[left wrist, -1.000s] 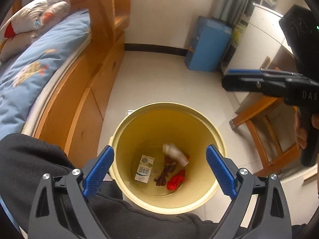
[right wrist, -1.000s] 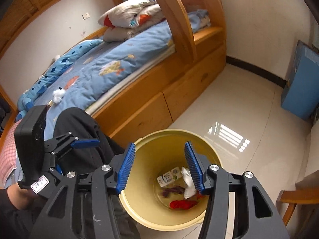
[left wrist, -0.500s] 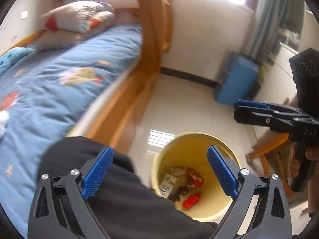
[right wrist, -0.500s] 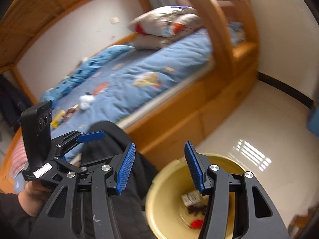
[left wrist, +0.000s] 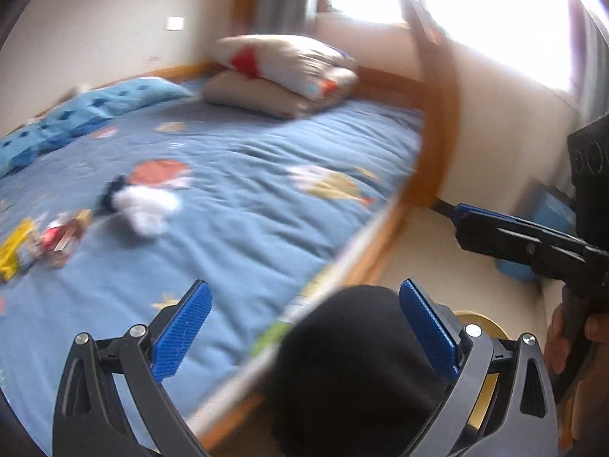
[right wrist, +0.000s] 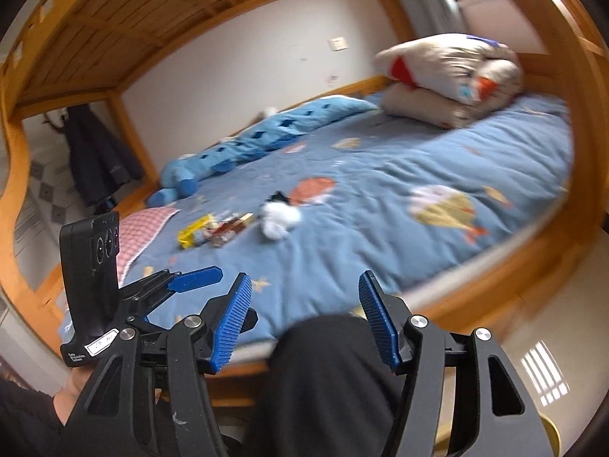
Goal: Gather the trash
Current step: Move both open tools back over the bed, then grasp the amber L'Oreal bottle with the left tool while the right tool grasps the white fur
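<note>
Trash lies on the blue bed cover (right wrist: 380, 198): a crumpled white tissue (right wrist: 279, 218) with a dark scrap beside it, a yellow wrapper (right wrist: 195, 231) and red and brown wrappers (right wrist: 228, 226). The same tissue (left wrist: 146, 205) and wrappers (left wrist: 38, 242) show blurred in the left wrist view. My left gripper (left wrist: 304, 327) is open and empty above the bed's edge. My right gripper (right wrist: 304, 321) is open and empty, well short of the trash. A rim of the yellow bin (left wrist: 481, 321) peeks out behind my left gripper's right finger.
The person's dark-clothed knee (right wrist: 327, 381) sits between both grippers' fingers. Folded quilts (right wrist: 449, 76) lie at the bed's head, a blue plush toy (right wrist: 243, 144) along the wall. The wooden bunk frame (right wrist: 586, 122) rings the bed. A pink checked cloth (right wrist: 148, 224) lies left.
Both grippers have swung up and left, from over the yellow bin to face the bed. The bin has dropped almost out of view. Both stay open and empty.
</note>
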Action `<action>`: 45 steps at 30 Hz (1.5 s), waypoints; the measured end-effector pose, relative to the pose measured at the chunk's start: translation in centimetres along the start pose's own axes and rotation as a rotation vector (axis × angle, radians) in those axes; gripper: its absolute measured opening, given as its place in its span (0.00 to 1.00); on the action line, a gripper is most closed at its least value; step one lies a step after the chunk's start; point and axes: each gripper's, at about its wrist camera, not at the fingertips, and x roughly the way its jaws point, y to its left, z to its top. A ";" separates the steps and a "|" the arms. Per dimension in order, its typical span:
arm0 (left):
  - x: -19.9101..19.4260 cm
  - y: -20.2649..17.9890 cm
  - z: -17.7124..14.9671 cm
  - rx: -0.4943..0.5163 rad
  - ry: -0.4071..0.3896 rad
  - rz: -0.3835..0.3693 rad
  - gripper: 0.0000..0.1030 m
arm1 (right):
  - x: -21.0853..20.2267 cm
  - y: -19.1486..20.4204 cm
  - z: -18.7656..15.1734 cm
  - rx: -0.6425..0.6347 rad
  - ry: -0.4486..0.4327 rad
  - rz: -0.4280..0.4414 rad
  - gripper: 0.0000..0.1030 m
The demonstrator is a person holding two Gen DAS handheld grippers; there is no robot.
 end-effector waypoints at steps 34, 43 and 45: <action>4.6 26.1 0.4 -0.379 -0.005 0.344 0.96 | 27.3 5.2 7.1 -0.212 0.163 0.047 0.67; 6.9 28.4 0.3 -0.394 0.041 0.342 0.96 | 34.4 4.5 7.0 -0.289 0.243 -0.057 0.74; 7.1 28.7 0.4 -0.401 0.050 0.336 0.96 | 35.8 4.1 6.8 -0.296 0.275 -0.086 0.74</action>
